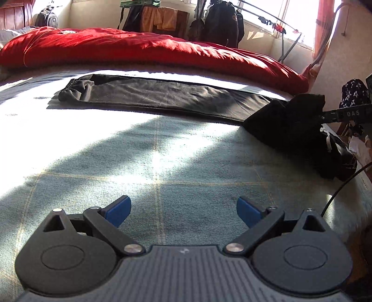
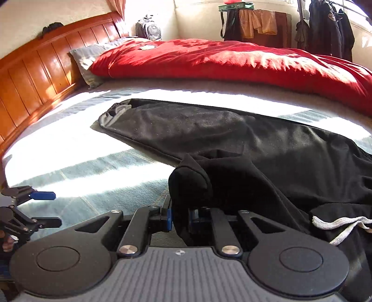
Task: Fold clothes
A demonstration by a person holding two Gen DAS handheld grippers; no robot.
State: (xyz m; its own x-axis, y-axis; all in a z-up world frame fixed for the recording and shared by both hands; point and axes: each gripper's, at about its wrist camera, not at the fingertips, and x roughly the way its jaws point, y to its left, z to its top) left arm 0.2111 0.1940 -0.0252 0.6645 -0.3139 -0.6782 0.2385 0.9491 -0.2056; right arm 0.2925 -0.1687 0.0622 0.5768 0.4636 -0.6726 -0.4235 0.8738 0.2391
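Right gripper [image 2: 180, 217]: jaws pinched tight on a bunched fold of the black pants [image 2: 232, 144], lower centre of the right wrist view; the fabric bulges up just above the blue pads.
Left gripper [image 1: 183, 210]: jaws spread wide with nothing between them, just hovering over the bedspread [image 1: 162, 151] at the bottom of the left wrist view. It also shows at the far left edge of the right wrist view.
Black pants: laid lengthwise across the middle of the frame. Elastic cuff end is at the left, and the waist end with the white drawstring [image 2: 334, 224] is at lower right.
Bedspread: bluish plaid, with big sun patches.
Red duvet [image 1: 139, 48]: heaped across the upper part of the frame, behind the pants.
Headboard [image 2: 34, 76]: orange wood, upper left in the right wrist view.
Hanging clothes [image 1: 220, 21]: dark jackets on a rack along the top, near the window.
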